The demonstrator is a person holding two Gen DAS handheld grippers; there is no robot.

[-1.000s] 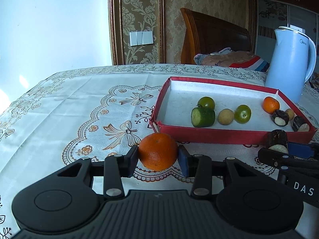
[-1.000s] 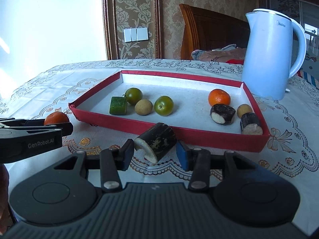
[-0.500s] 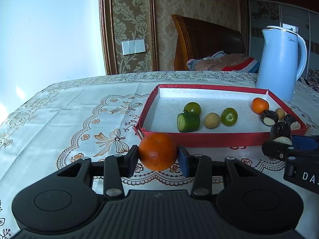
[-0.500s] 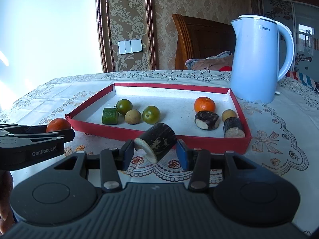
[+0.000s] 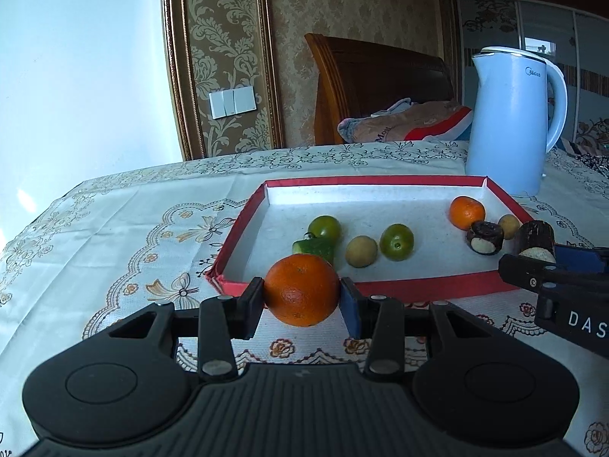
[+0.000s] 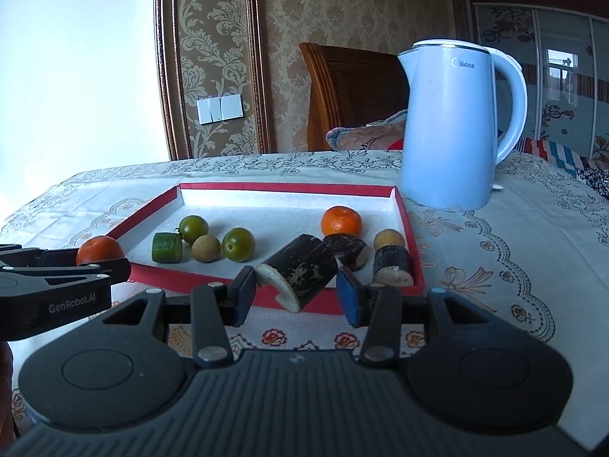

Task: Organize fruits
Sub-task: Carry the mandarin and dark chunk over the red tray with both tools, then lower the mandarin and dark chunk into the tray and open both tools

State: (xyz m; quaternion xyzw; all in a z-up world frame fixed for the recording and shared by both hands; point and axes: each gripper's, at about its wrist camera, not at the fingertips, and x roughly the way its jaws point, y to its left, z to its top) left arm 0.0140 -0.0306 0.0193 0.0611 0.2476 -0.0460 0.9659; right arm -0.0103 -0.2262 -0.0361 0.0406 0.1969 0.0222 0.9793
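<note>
My left gripper is shut on an orange, held just in front of the near wall of the red tray. A dark-skinned sugarcane piece with a pale cut end sits tilted between the pads of my right gripper, also before the tray's near wall. Inside the tray lie two green fruits, a cucumber chunk, a tan fruit, a small orange and more dark sugarcane pieces. Each gripper shows at the other view's edge.
A pale blue kettle stands behind the tray's far right corner. A lace-patterned cloth covers the table. Behind it are a wooden chair back with folded fabric, and a papered wall with a switch plate.
Both grippers have risen a little and shifted across the table with their fruit still held; the tray and kettle now sit further right and lower in the left view.
</note>
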